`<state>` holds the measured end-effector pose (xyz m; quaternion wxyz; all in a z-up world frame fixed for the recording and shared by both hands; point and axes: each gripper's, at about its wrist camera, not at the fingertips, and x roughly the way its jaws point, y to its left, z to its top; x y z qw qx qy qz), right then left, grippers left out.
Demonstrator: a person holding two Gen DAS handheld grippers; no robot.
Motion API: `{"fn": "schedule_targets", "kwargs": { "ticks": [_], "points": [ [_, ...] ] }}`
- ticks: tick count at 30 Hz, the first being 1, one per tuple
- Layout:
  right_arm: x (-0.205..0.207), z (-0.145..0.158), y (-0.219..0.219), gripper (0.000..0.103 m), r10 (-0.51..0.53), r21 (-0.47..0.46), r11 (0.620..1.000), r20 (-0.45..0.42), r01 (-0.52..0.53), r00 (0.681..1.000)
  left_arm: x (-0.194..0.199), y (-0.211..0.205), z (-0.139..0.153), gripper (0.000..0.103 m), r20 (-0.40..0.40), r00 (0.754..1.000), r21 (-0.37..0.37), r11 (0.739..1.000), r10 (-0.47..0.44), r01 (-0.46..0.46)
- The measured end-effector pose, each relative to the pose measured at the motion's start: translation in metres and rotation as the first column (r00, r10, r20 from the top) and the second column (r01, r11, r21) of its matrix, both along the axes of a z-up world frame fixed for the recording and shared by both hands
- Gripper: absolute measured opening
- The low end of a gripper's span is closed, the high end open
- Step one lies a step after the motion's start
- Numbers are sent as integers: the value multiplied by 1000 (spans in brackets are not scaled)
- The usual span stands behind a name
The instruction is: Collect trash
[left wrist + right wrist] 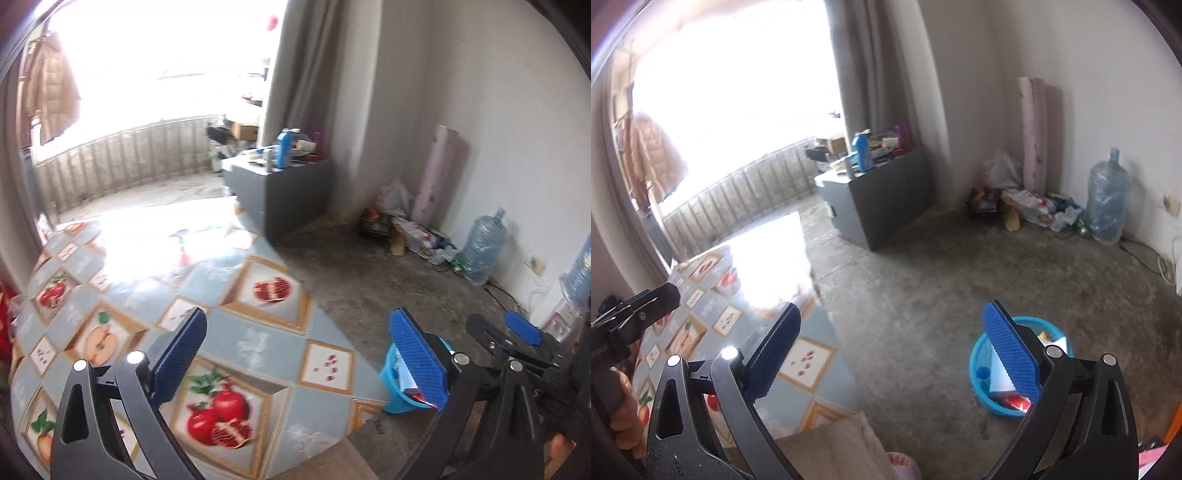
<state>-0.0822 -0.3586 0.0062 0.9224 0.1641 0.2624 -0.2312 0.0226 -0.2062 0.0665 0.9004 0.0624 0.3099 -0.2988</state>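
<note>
A blue trash basket (979,362) stands on the concrete floor right of the table and holds white, red and yellow trash and a blue cap. It also shows in the left wrist view (389,373), partly behind my right finger. My left gripper (295,354) is open and empty above the table with the fruit-patterned cloth (229,332). My right gripper (890,354) is open and empty, over the floor between the table edge (812,354) and the basket. The right gripper also shows at the right edge of the left wrist view (524,332).
A grey cabinet (882,199) with bottles on top stands by the curtain. Bags, rubbish, a pink roll (1032,136) and a large water jug (1106,195) sit along the far wall. A cable (1145,254) lies on the floor. A beige cushion (827,450) is below me.
</note>
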Motion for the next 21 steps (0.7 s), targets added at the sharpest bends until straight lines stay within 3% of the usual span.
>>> {"fn": "schedule_targets", "kwargs": {
  "ticks": [5,8,11,16,18,21],
  "points": [
    [13,9,51,95,111,-127,985,-21,-113,994,-11,56,-6,97,85,973,31,976,213,-216],
    [16,13,73,95,134,-211,967,-42,-140,990,-17,78,-12,97,77,962,55,962,263,-268],
    [11,12,90,95,155,-254,954,-38,-159,987,-23,89,-25,97,75,943,128,934,325,-333],
    [12,-16,103,95,185,-136,969,-167,-208,968,-27,93,-64,97,-50,932,245,909,359,-337],
    [14,-35,103,95,182,-74,976,-239,-205,954,-30,91,-75,97,-66,933,285,903,353,-321],
    [11,-54,105,95,139,-65,983,-335,-170,932,-34,86,-85,97,-89,938,323,901,334,-290]
  ]
}}
